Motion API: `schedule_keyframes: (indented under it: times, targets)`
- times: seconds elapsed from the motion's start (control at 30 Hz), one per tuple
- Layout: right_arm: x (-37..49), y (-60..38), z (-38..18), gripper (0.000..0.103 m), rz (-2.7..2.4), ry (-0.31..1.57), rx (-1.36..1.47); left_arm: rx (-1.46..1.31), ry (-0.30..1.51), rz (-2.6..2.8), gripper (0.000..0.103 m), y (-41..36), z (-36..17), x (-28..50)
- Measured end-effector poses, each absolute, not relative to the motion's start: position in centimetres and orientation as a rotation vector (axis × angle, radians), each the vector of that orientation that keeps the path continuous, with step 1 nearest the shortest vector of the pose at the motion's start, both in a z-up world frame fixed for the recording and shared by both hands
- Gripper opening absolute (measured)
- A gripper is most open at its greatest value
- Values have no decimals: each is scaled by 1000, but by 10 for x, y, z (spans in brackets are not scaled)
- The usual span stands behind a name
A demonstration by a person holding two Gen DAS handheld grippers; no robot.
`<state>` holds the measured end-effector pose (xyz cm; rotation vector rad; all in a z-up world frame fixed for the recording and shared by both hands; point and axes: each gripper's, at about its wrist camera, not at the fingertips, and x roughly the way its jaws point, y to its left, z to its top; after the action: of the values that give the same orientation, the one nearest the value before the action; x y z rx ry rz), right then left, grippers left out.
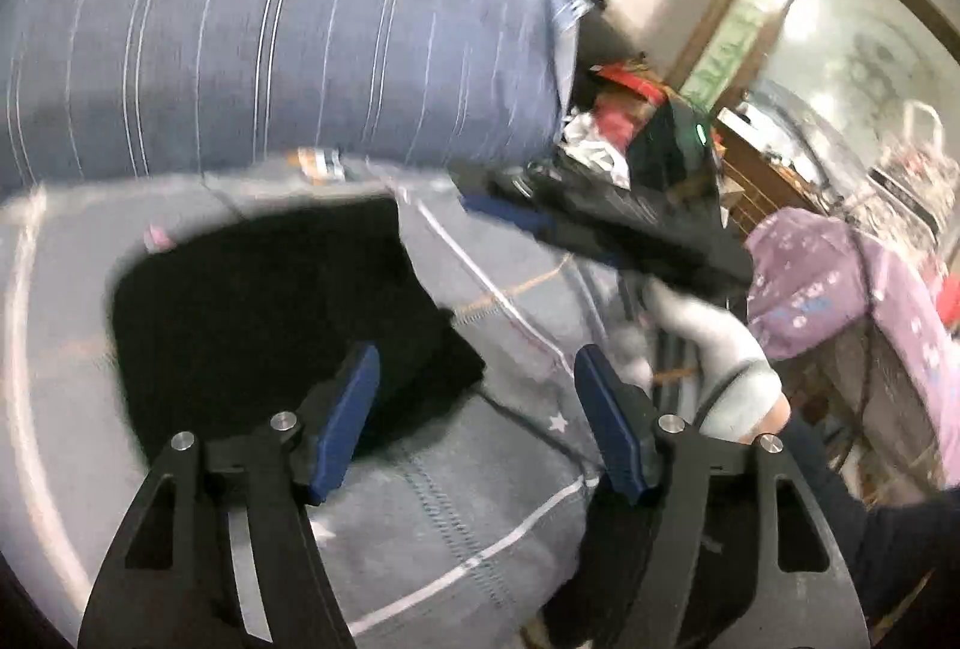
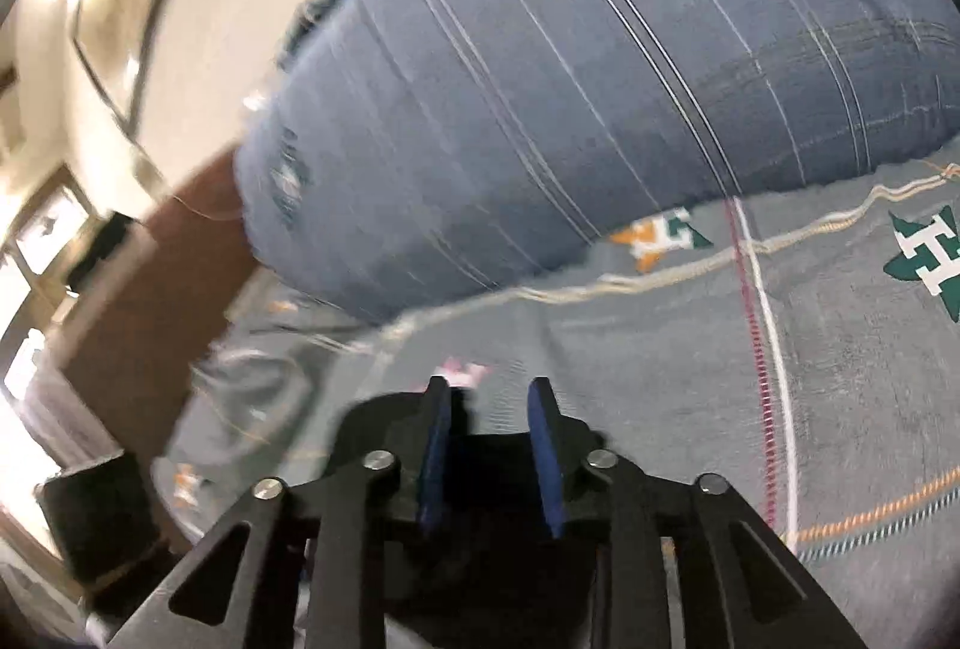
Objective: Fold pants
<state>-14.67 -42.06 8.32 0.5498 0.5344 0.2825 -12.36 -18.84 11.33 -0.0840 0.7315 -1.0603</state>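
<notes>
The black pants lie in a folded dark mass on the grey patterned bedspread. My left gripper is open just in front of them, its blue pads wide apart and empty. In the left wrist view the right gripper reaches in from the right, held by a white-gloved hand. In the right wrist view my right gripper stands open above a black patch of the pants between its blue pads; nothing is gripped.
A large blue striped pillow lies behind the pants, also in the right wrist view. A purple flowered cloth and cluttered shelves stand at the right. A brown bed frame is at the left.
</notes>
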Motion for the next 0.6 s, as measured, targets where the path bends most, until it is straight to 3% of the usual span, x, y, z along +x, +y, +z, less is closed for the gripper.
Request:
schedule_keyframes:
  times: [0.07, 0.33, 0.47, 0.53, 0.6]
  targets:
    - [-166, -413, 88, 67, 290, 517, 544, -44, 721, -1038, 71, -183, 123, -114]
    - [-167, -365, 55, 67, 303, 699, 412, 151, 777, -954, 71, -211, 115, -32]
    - [-158, -363, 47, 67, 312, 685, 424, 247, 840, -942, 71, -225, 89, -11]
    - [-154, -368, 43, 62, 340, 662, 471, 285, 858, -944, 71, -234, 76, -8]
    - [-146, -372, 36, 31, 365, 664, 532, 274, 862, -928, 70, -237, 69, -6]
